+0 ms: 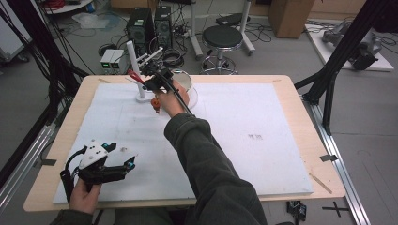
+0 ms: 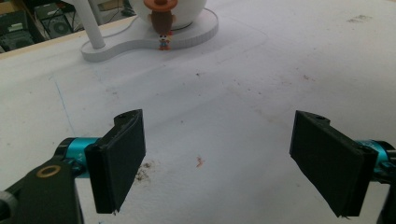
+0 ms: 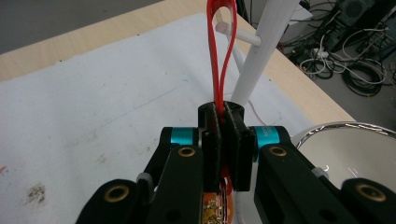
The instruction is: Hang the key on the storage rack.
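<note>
My right gripper [image 3: 223, 114] is shut on a red loop strap [image 3: 221, 56]. The loop's far end reaches up to a peg [image 3: 238, 33] on the white post [image 3: 261, 51]; whether it hangs on the peg I cannot tell. In the high view this gripper [image 1: 152, 79] is at the table's far side beside the white stand [image 1: 133, 61], and a small orange figure [image 1: 155, 103] dangles under it. The same figure [image 2: 161, 21] hangs in front of the stand's base [image 2: 187, 39]. My left gripper [image 2: 224, 163] is open over the white mat with nothing between its jaws, near the front left corner [image 1: 121, 155].
A round mirror [image 3: 355, 149] on the stand's base lies just right of my right gripper. A white mat [image 1: 244, 126] covers the wooden table [image 1: 300, 108]. Behind the table stand a stool [image 1: 222, 37], computer cases and cables on the floor.
</note>
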Available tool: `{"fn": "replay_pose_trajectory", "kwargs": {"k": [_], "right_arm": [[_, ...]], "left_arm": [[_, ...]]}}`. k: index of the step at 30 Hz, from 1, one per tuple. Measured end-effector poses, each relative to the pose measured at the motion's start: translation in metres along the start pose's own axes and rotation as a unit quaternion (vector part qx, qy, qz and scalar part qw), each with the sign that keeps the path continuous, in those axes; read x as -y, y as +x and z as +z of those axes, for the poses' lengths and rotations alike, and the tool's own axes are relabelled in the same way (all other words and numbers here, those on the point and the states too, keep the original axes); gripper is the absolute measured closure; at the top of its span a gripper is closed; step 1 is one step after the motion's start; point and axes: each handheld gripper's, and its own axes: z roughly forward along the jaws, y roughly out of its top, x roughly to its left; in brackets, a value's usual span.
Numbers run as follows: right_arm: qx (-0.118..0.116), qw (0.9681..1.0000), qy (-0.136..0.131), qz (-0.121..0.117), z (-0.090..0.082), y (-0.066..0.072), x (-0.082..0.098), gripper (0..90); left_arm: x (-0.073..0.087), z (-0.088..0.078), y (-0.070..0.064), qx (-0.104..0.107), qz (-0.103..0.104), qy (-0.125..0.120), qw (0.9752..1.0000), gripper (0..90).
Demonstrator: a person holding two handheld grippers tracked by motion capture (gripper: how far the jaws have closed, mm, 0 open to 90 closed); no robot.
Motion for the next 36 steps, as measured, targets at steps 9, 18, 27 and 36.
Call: {"fn": "replay_pose_trajectory", "kwargs": {"k": [9, 18, 27, 36], "right_arm": [[0.003, 0.9999, 0.013, 0.007, 0.009, -0.001, 0.002, 85.9], [0.004, 0.9998, 0.018, 0.01, 0.015, -0.004, 0.003, 85.9], [0.005, 0.9996, 0.023, 0.016, 0.023, -0.003, 0.004, 85.8], [-0.013, 0.9993, 0.016, 0.031, 0.022, -0.009, 0.007, 79.2]], "left_arm": [[0.0, 0.0, 0.001, -0.002, -0.001, -0.002, 1.0, 18.7], [0.0, 0.0, 0.001, -0.001, -0.001, -0.001, 1.0, 18.7], [0.0, -0.001, 0.001, -0.001, 0.0, -0.002, 1.0, 18.7], [0.0, 0.0, 0.001, -0.002, 0.0, -0.003, 1.0, 18.7]]}}
